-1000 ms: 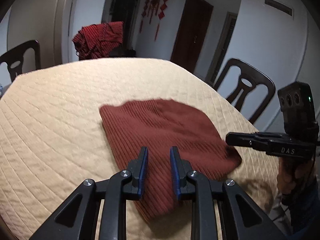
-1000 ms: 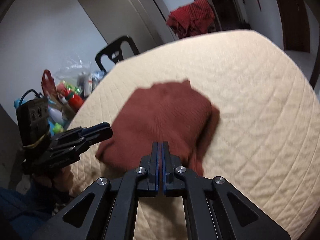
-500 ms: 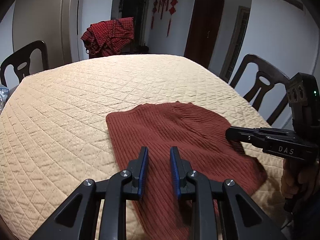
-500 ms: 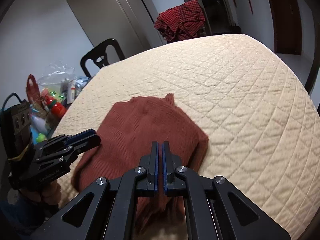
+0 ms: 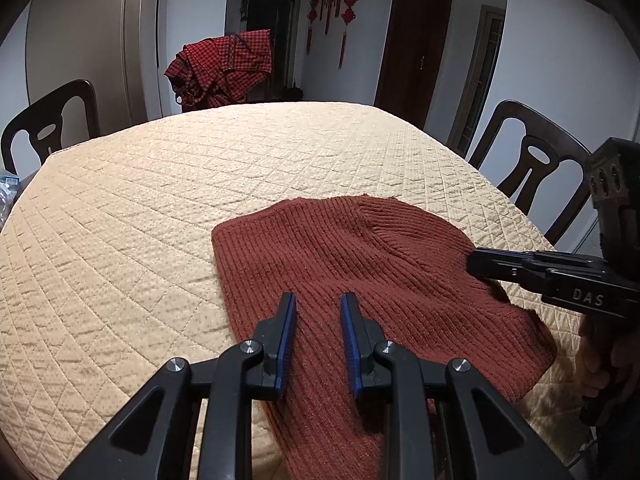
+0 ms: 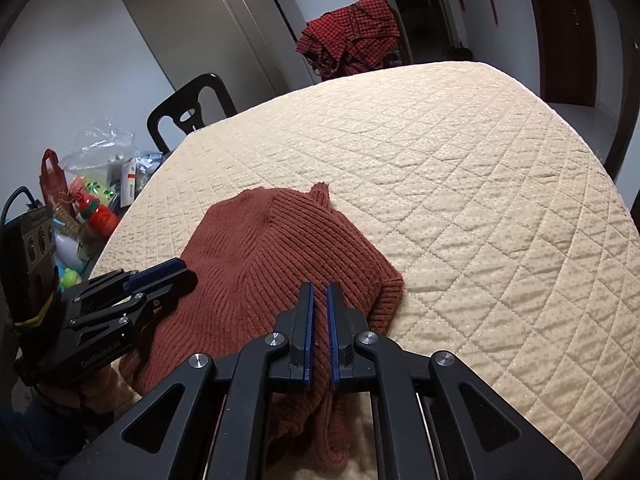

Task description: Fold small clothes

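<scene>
Left wrist view: the rust-red ribbed sweater (image 5: pixel 360 280), bunched and blurred a second before, now lay flatter on the quilted beige table cover (image 5: pixel 160 200), likely ready for folding. The left gripper (image 5: pixel 318 308) stood slightly apart, gripping nothing.

Right wrist view: the right gripper (image 6: pixel 319 294) was opening from shut, knit visible between its jaws.

A dining room in a home

A big table (image 5: pixel 160 208) is covered with a soft, cream quilted cloth, and dark wooden chairs (image 5: pixel 532 168) are set around it. Red knot decorations (image 5: pixel 332 0) are hung on the white wall beside a dark wooden door (image 5: pixel 412 48). A red checked cloth (image 5: pixel 224 68) is draped over something behind the table. Bags and bottles of household things (image 6: pixel 92 196) are piled at one side.
</scene>
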{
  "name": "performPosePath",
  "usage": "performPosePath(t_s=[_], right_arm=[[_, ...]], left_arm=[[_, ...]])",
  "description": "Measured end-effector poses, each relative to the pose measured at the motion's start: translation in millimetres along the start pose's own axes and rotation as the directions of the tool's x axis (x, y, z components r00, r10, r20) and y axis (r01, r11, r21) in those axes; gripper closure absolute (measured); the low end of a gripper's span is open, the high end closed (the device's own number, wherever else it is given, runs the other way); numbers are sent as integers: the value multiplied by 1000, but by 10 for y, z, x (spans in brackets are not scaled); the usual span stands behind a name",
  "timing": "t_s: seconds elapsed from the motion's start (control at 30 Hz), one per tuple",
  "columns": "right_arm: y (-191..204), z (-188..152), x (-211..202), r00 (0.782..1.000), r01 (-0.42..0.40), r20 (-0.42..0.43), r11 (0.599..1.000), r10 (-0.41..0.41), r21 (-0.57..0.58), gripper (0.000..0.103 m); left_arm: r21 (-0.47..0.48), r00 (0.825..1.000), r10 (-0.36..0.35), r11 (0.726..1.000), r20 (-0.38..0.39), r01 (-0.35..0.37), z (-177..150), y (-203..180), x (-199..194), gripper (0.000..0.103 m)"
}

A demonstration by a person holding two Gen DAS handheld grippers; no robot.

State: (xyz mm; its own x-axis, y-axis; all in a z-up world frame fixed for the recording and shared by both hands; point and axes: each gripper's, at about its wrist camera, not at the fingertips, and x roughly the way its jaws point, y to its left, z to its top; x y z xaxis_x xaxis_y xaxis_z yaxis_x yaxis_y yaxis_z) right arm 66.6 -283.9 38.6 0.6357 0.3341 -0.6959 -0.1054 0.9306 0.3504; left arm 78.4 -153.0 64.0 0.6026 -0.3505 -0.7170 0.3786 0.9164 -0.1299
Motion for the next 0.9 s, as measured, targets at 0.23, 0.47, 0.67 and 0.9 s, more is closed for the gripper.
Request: performPosePath(t_s=[0.23,0.47,0.67,0.9], right_arm=[[231,-123,-269,998,-46,28,995,49,-91,97],[283,-401,-267,999,-43,-28,990,40,-134,97],[207,-477,-270,999,-38,-18,993,36,-110,98],[151,-499,-258,999,-33,10,995,34,-89,100]], left_arm=[[14,999,1,1000,37,-2,-16,-5,-221,78],[27,999,-31,999,38,30,-201,-24,-405,78],[32,999,-28,999,31,27,-313,-25,-379,78],[12,999,-35,999,41,35,-341,-7,-329,77]])
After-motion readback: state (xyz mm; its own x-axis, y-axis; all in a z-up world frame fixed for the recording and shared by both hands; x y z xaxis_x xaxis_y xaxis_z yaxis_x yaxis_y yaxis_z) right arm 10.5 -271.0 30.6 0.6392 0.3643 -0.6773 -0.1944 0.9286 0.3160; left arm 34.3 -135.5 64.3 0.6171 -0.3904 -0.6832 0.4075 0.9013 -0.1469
